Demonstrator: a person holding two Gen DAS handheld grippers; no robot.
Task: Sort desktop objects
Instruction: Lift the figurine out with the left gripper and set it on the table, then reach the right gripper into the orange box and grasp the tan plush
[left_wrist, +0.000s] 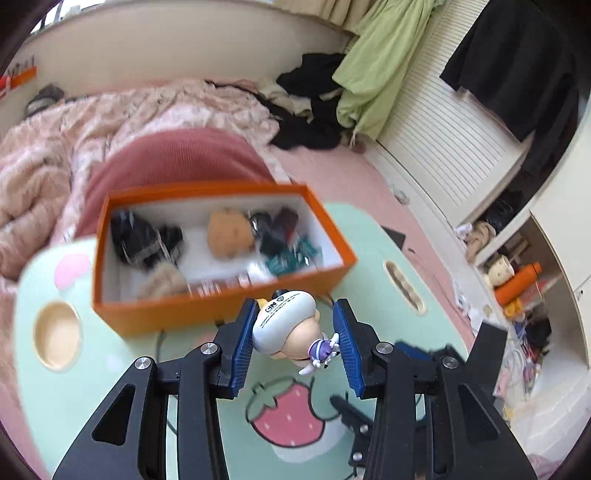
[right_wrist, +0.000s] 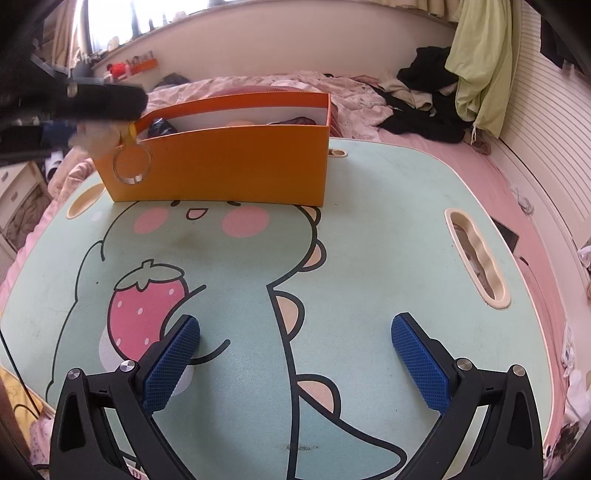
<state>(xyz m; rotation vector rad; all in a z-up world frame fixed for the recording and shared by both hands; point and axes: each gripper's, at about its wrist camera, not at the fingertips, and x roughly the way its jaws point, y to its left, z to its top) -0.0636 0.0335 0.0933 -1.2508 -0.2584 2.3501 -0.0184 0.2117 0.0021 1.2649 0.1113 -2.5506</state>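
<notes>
My left gripper (left_wrist: 295, 314) is shut on a small toy figure (left_wrist: 284, 325) with a white printed base, a cream body and a purple part. It hangs just in front of the near wall of the orange box (left_wrist: 221, 310). The box holds several things, among them a tan plush (left_wrist: 229, 236) and dark items. In the right wrist view the left gripper (right_wrist: 99, 99) is a dark blur at the box's (right_wrist: 229, 162) left end, with the pale toy (right_wrist: 94, 134) and a metal ring (right_wrist: 133, 164) dangling under it. My right gripper (right_wrist: 295, 332) stands open and holds nothing, low over the mint table (right_wrist: 369, 221).
The table has a round cup recess (left_wrist: 57, 334) at the left and a slot handle (right_wrist: 476, 258) at the right. Behind the box lie a pink blanket (left_wrist: 110, 122), a red cushion (left_wrist: 177, 158) and heaped clothes (right_wrist: 424, 96). Cluttered shelves (left_wrist: 517, 288) stand at the right.
</notes>
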